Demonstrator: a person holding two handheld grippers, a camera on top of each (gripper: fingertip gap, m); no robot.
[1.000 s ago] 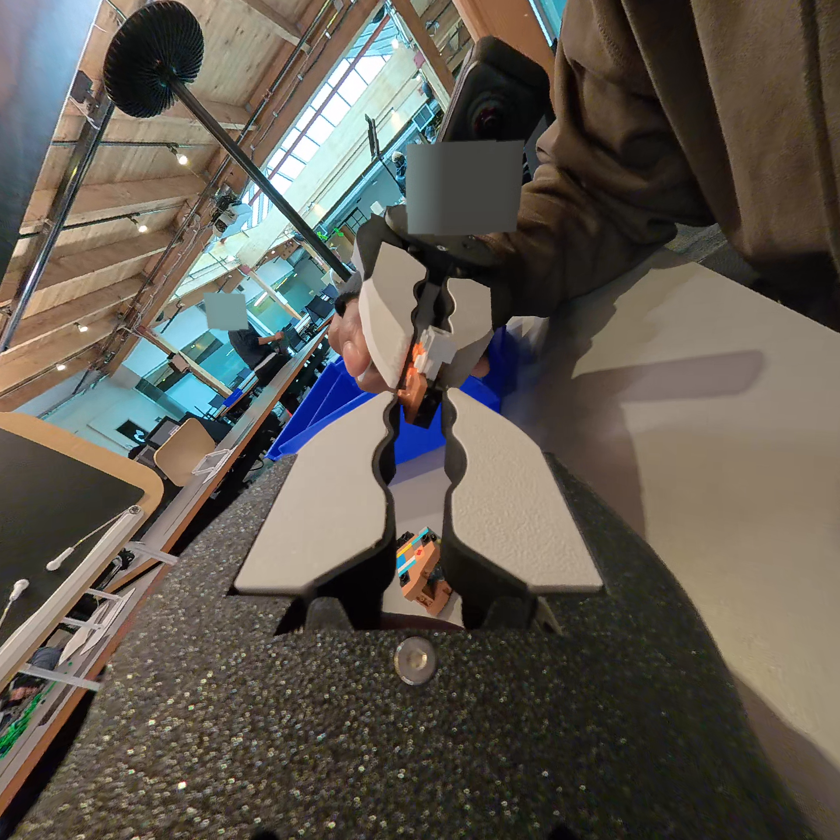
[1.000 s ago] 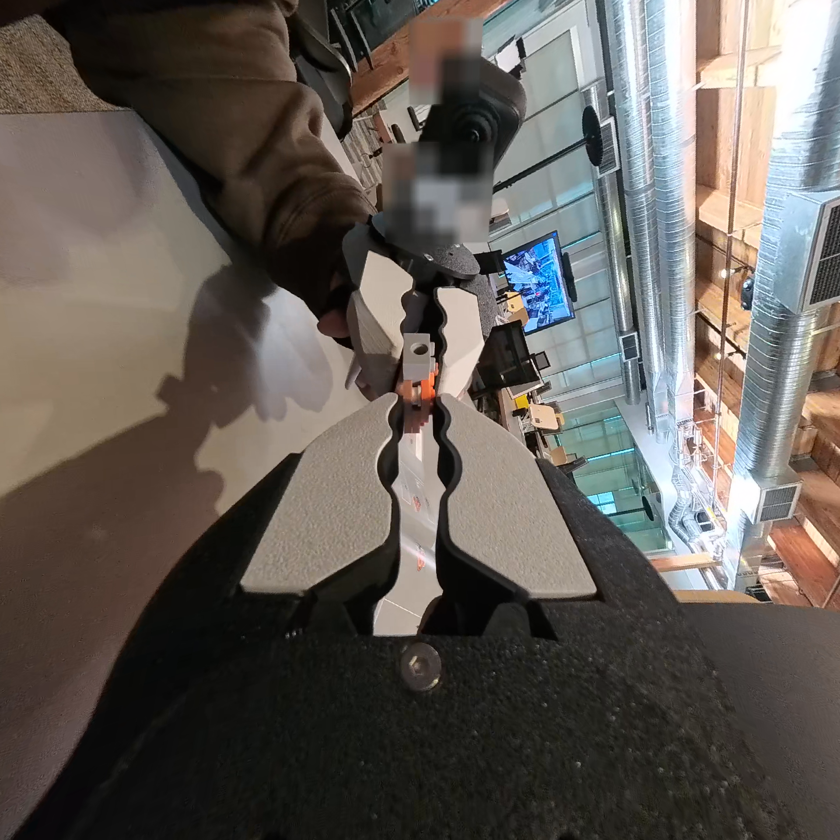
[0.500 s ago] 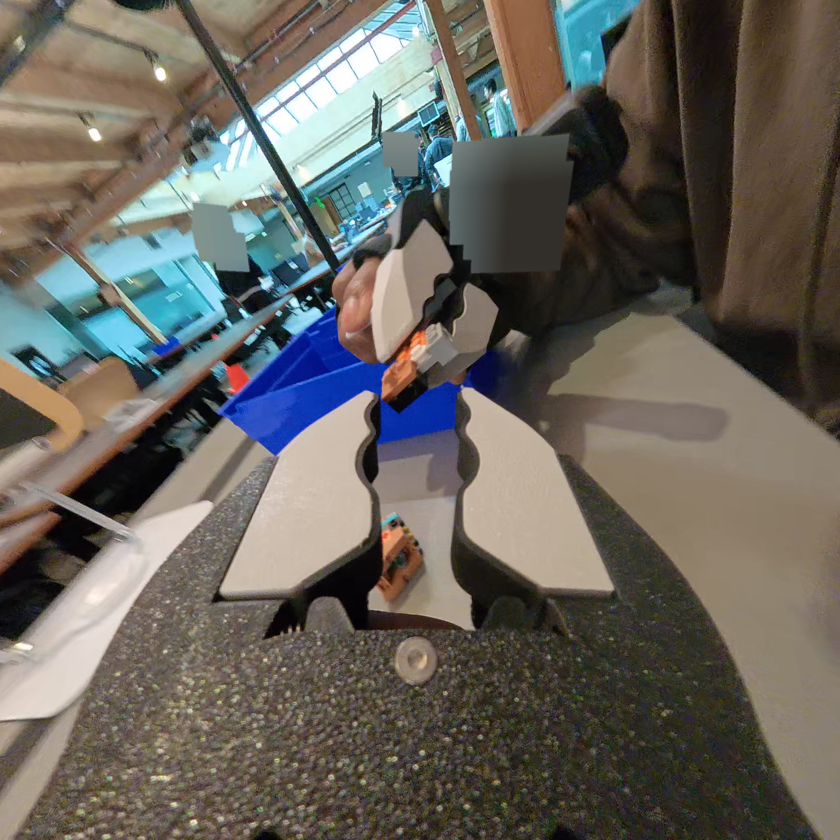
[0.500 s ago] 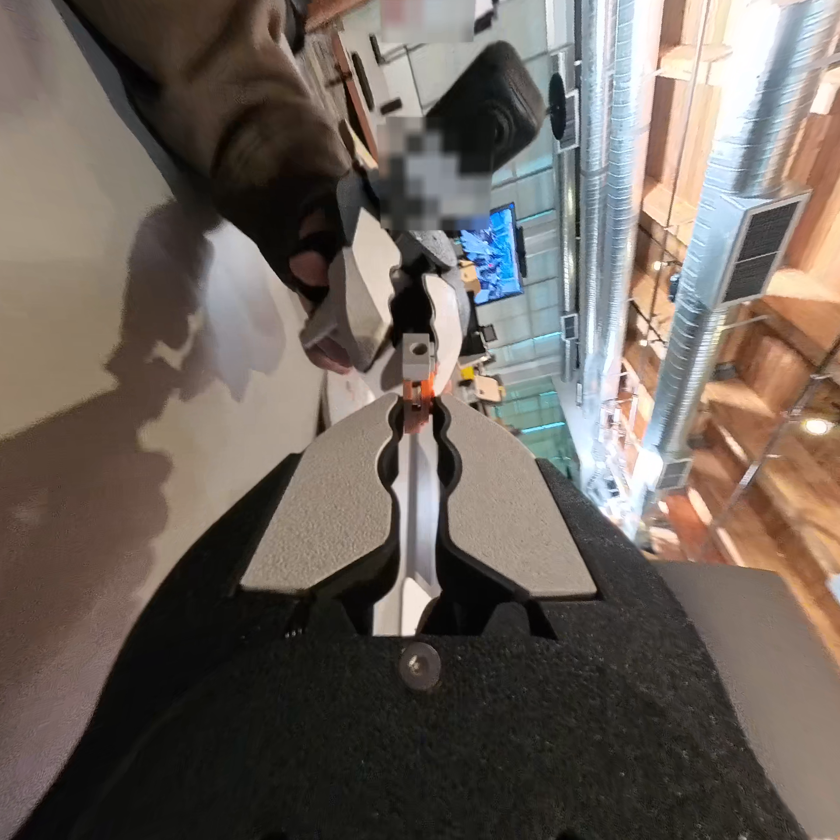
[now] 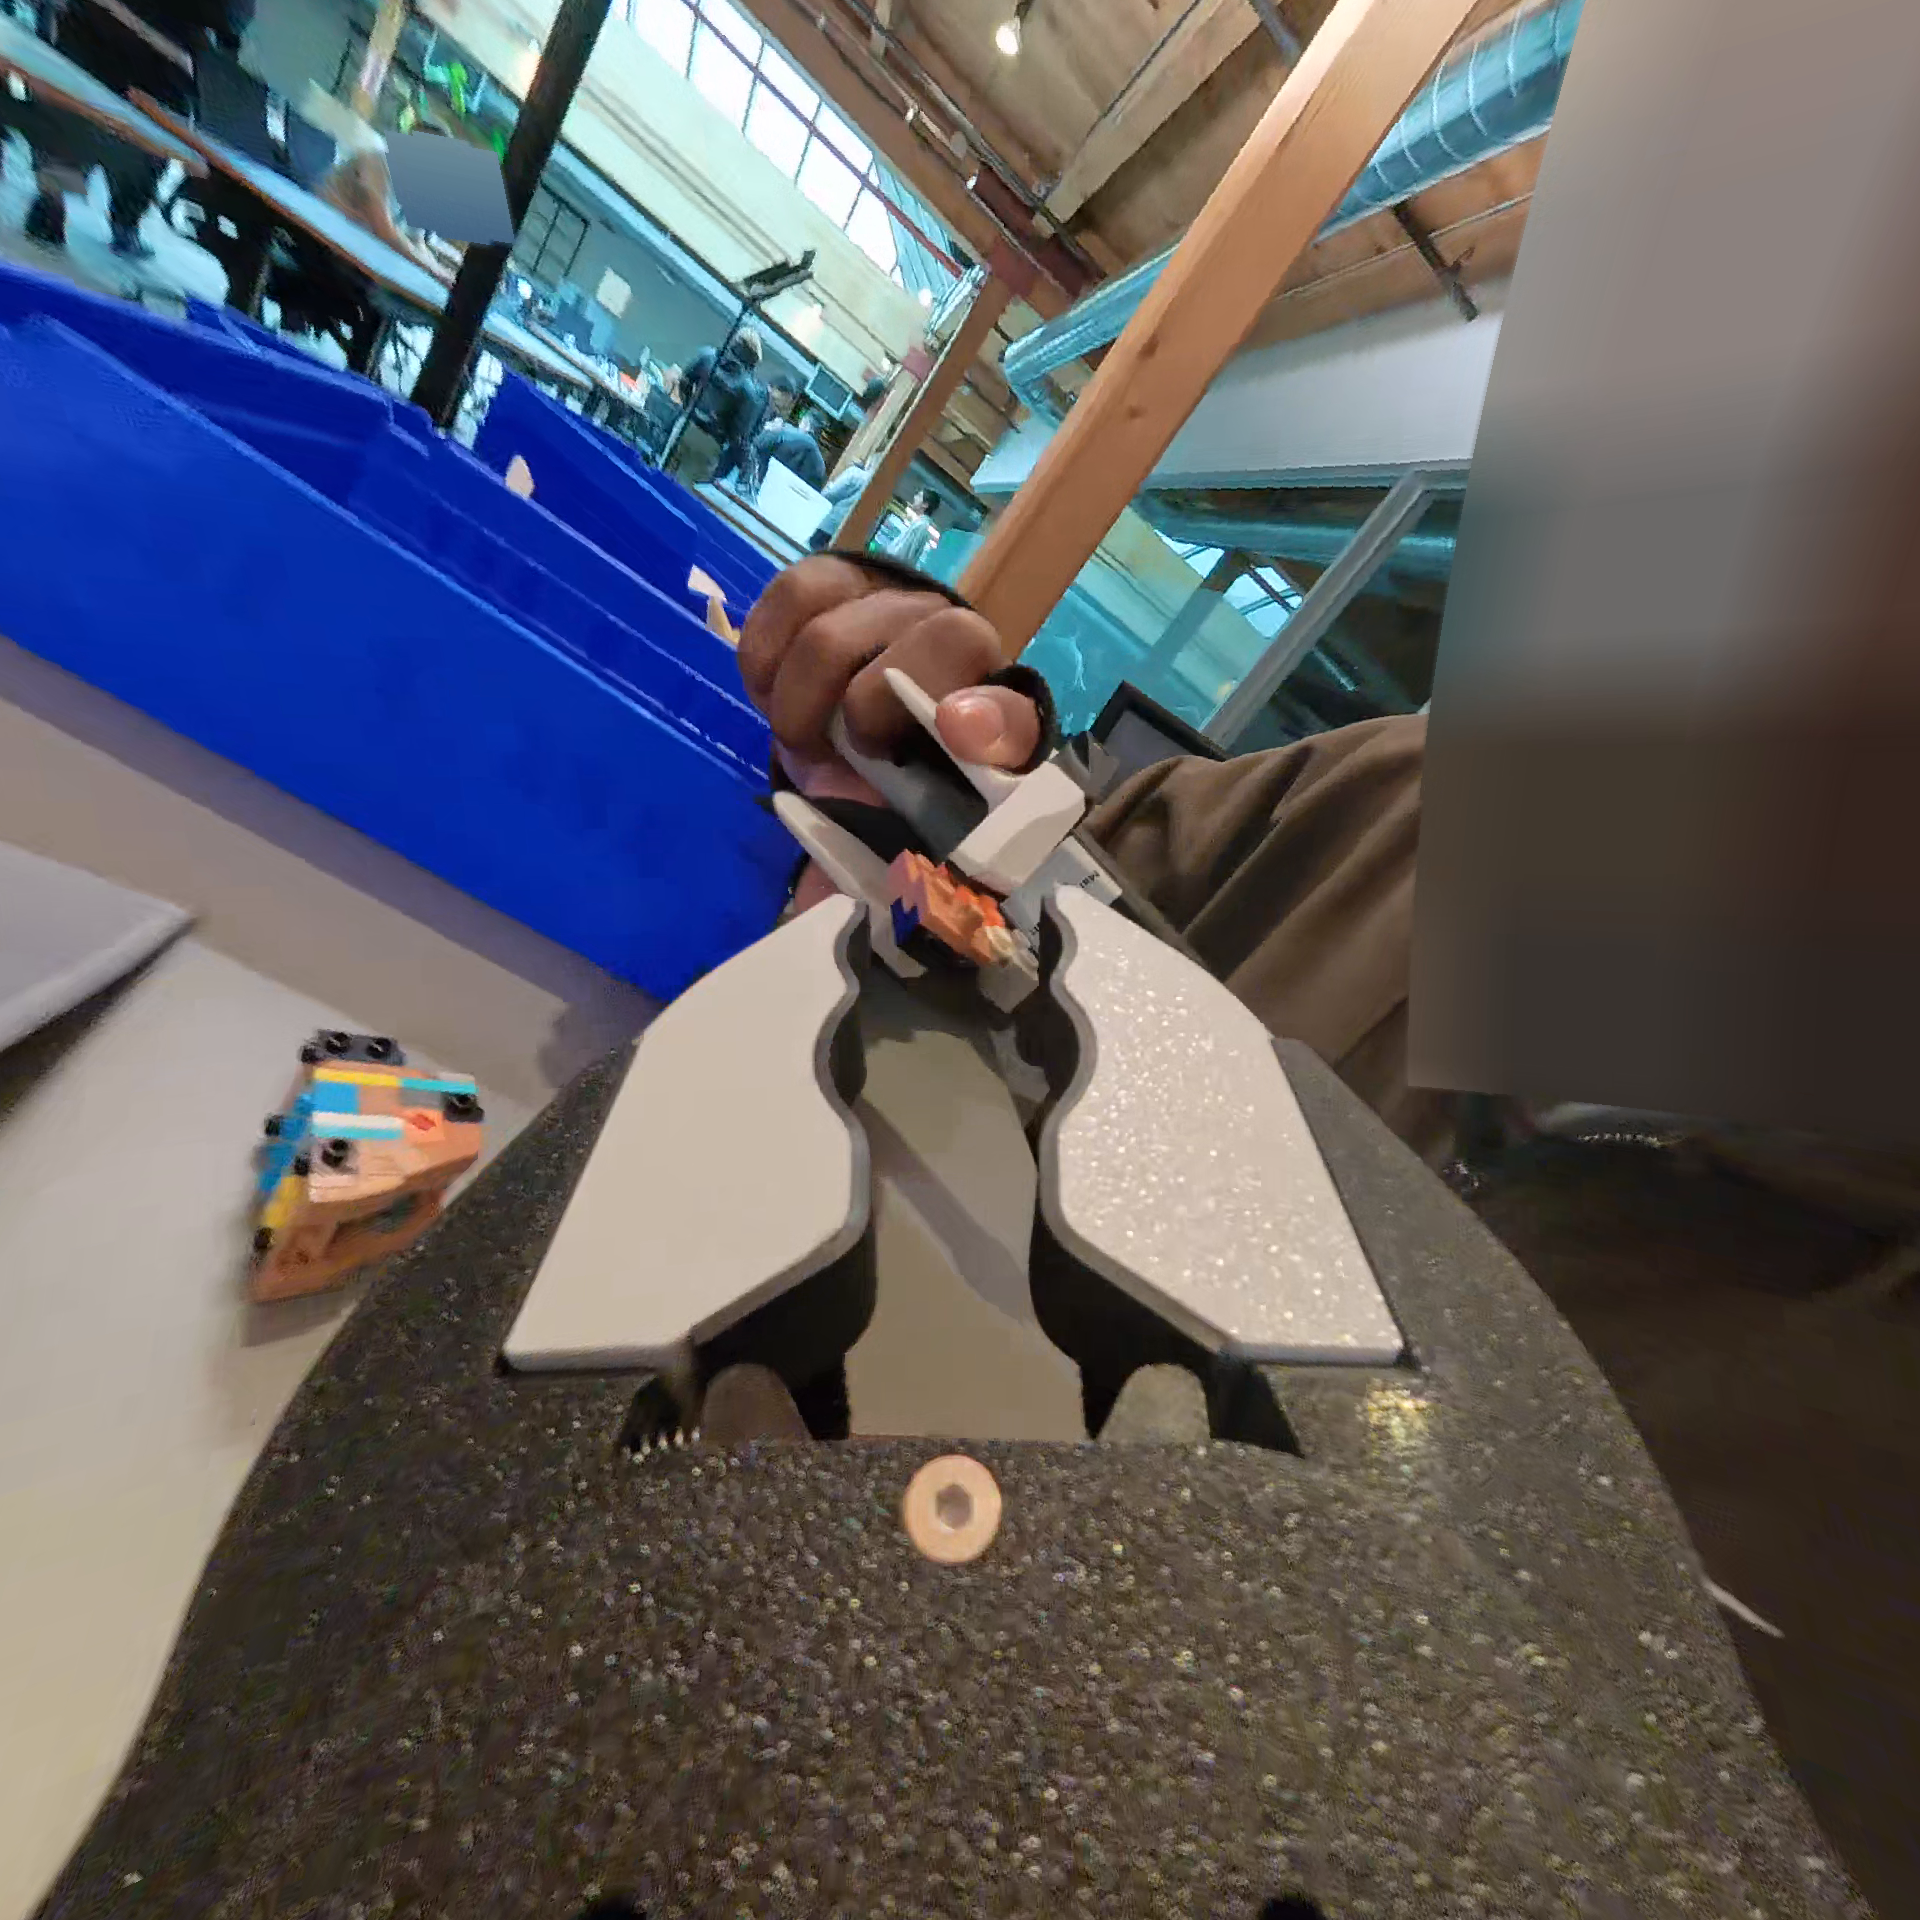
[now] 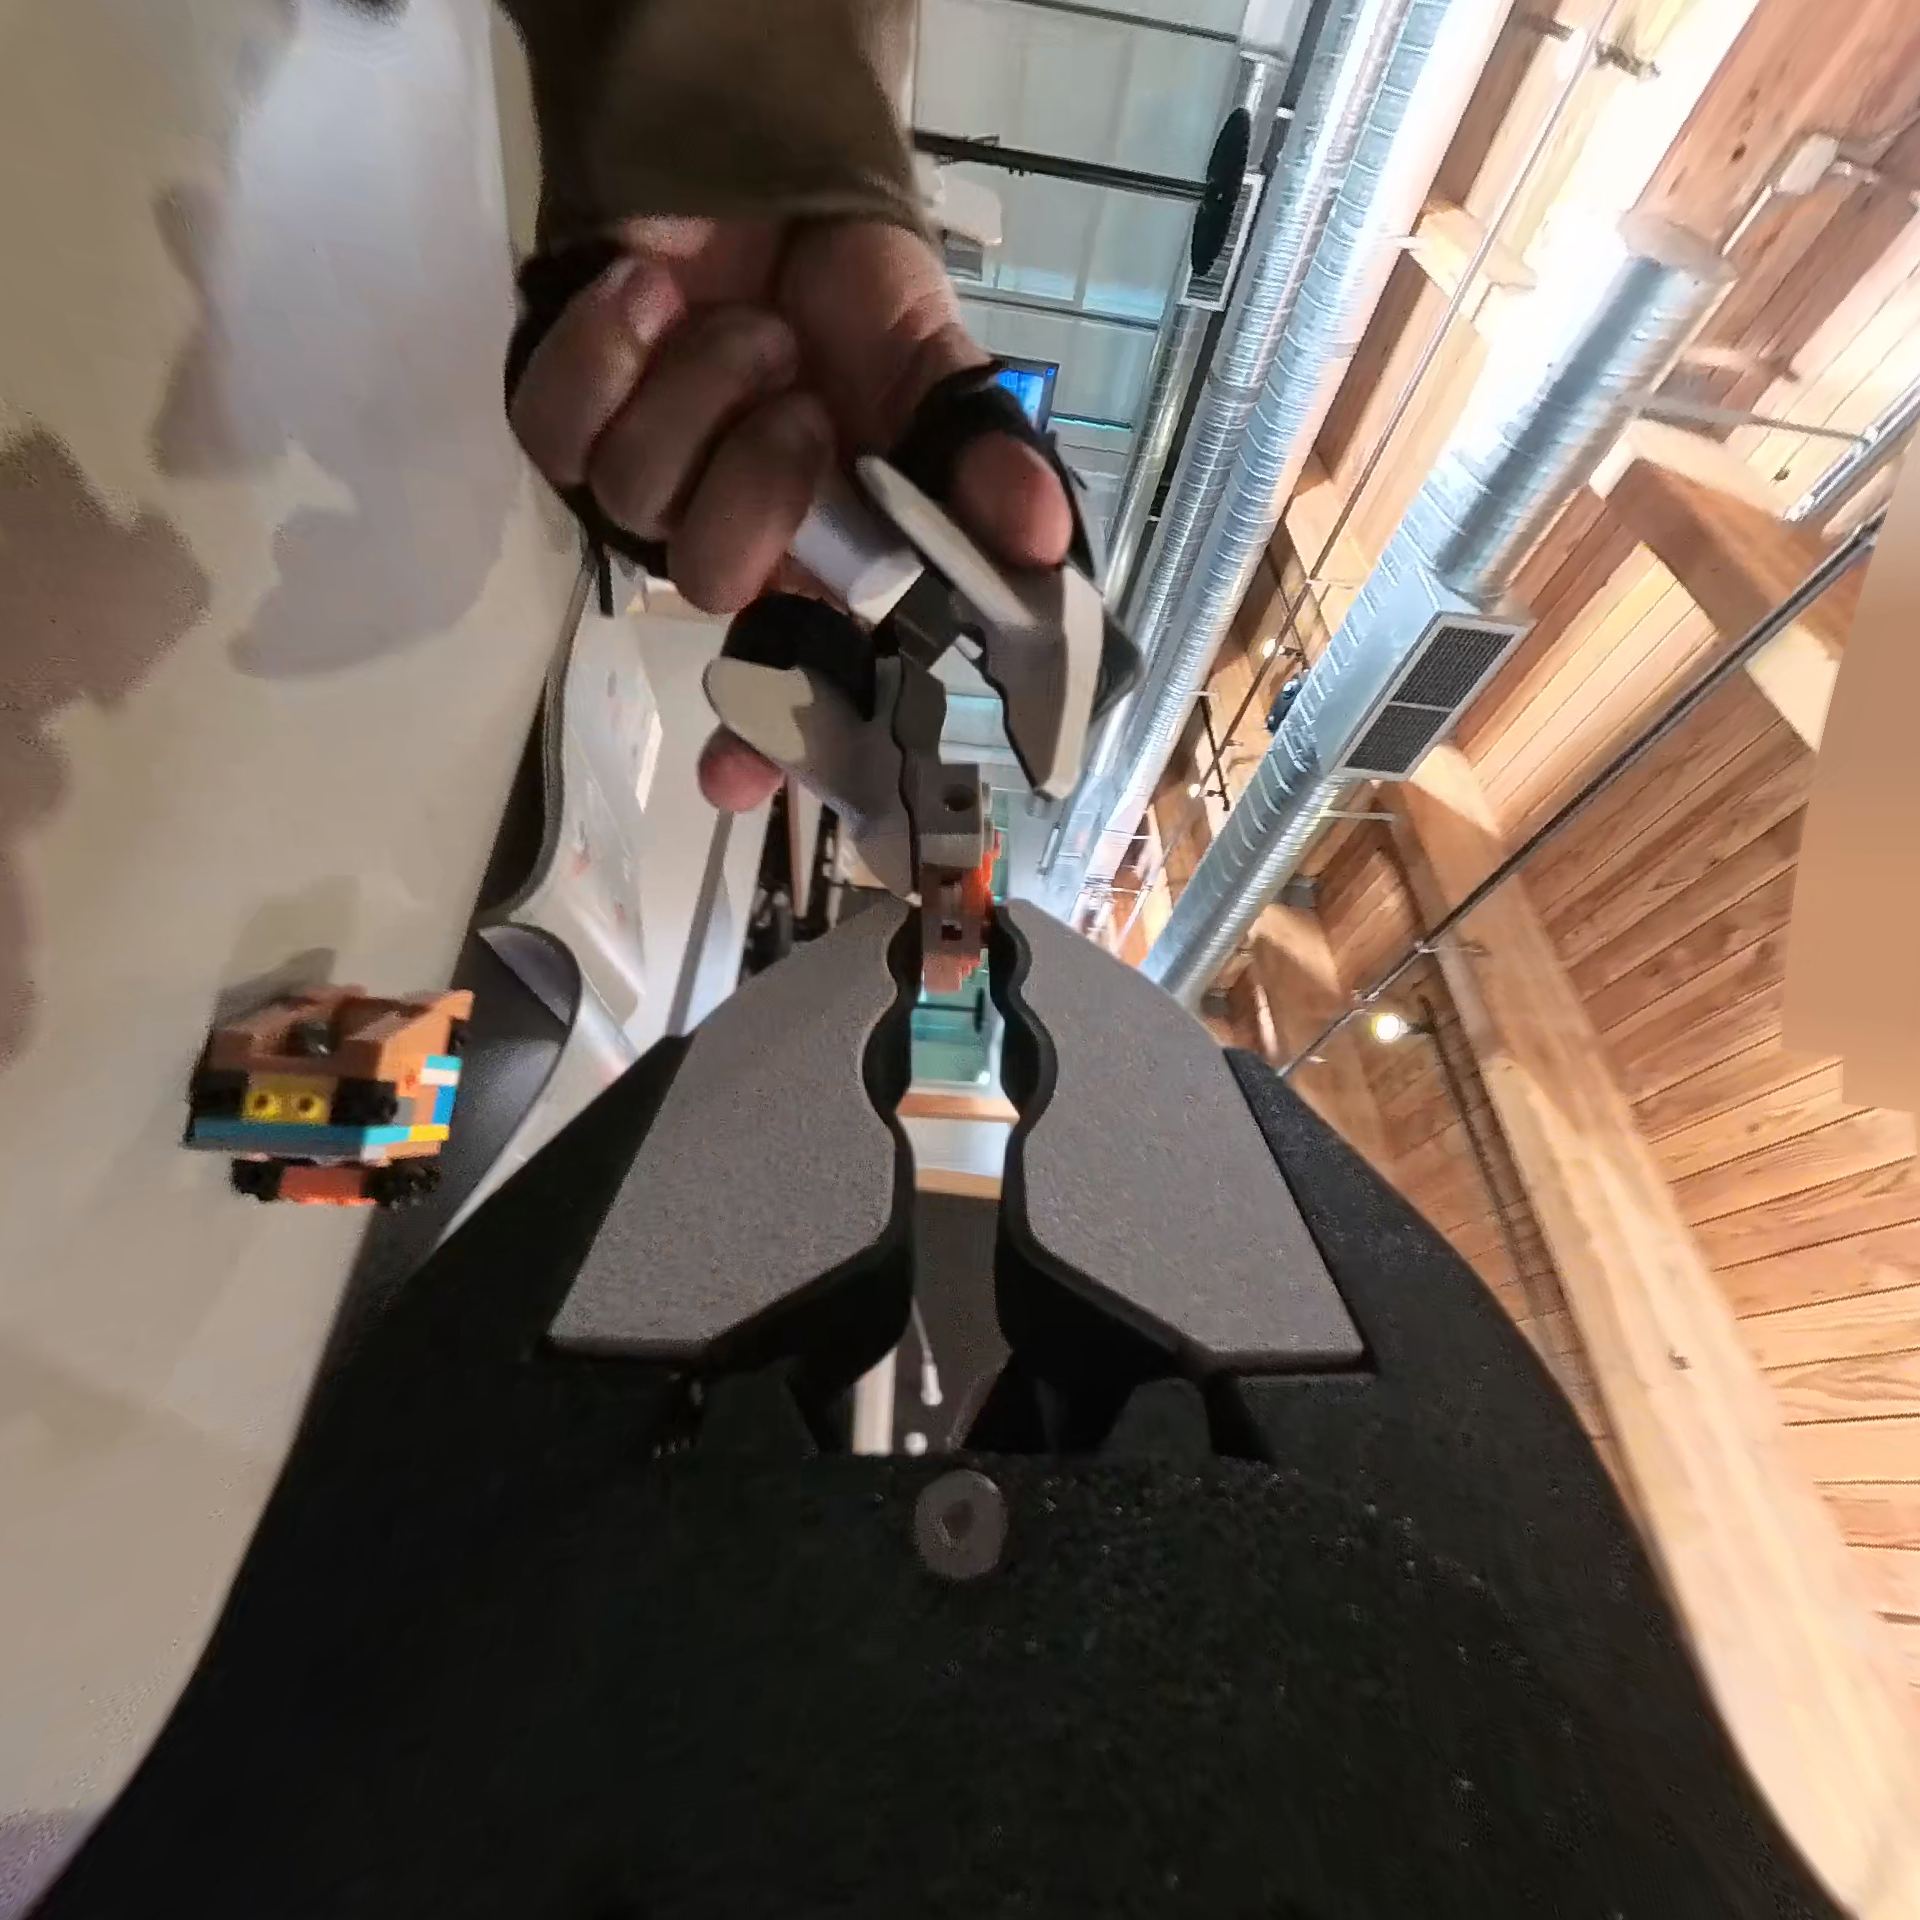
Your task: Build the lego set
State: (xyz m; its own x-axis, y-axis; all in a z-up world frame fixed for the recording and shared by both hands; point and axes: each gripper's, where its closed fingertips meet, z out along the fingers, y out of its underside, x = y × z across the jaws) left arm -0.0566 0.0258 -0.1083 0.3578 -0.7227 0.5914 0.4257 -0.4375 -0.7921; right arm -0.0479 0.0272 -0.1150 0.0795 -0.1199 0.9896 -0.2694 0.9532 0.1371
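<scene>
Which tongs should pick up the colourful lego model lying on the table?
Left, probably: the left tongs are open and empty near the lego model, while the right tongs are shut on a small orange lego piece.

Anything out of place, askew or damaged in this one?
Only mildly: the partly built lego model lies tilted on the table, set aside, while the right claw pinches a small orange-brown piece in mid-air. Nothing looks spilled or broken.
</scene>
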